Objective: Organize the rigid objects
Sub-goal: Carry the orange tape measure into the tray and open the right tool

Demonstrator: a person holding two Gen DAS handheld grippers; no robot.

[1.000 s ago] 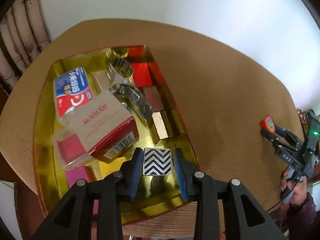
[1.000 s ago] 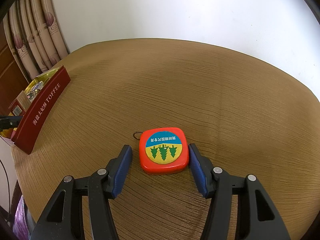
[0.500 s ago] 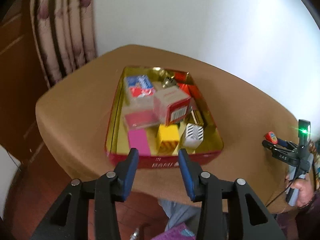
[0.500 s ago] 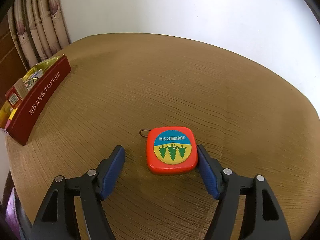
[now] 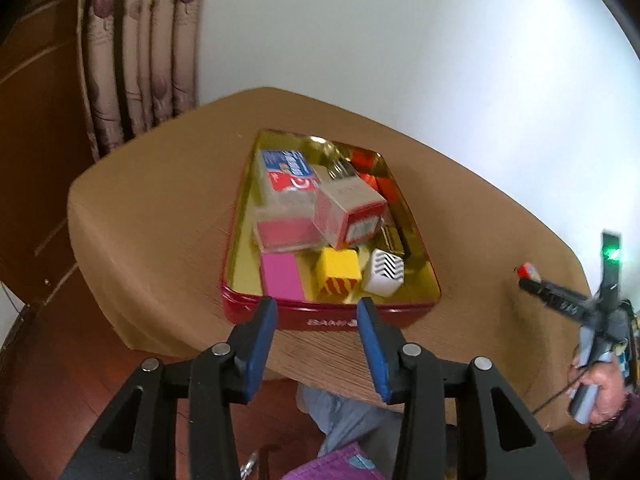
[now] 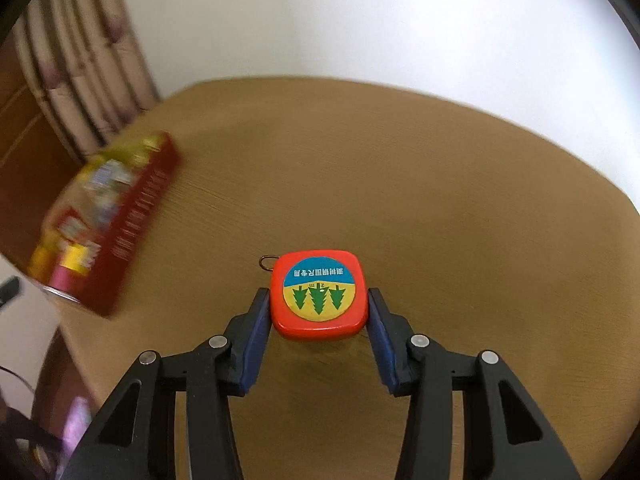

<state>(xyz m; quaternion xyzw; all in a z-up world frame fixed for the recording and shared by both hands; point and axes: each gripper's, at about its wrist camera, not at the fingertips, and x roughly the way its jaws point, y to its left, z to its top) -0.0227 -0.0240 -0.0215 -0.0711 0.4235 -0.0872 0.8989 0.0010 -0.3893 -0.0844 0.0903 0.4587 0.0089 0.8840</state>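
A red tin (image 5: 332,322) with a gold inside sits on the brown table, holding a white chevron block (image 5: 384,272), a yellow block (image 5: 338,274), a pink block (image 5: 280,276), a red-and-white carton (image 5: 348,210) and a blue-red pack (image 5: 286,170). My left gripper (image 5: 316,308) hovers at the tin's near wall with its jaws opening and nothing between them. My right gripper (image 6: 318,296) has its jaws closing on an orange tape measure (image 6: 320,276), pads pressing both sides, held above the table. The tin (image 6: 136,220) is blurred at the left.
The wooden table (image 6: 440,200) stretches bare beyond the tape measure to a white wall. A curtain (image 5: 136,60) hangs behind the tin. A person's legs (image 5: 352,412) show below the table's near edge, and a hand (image 5: 604,384) holds the right gripper's handle.
My left gripper backed away from inside the tin, leaving the white chevron block there. My right gripper closed on the tape measure and lifted it off the table.
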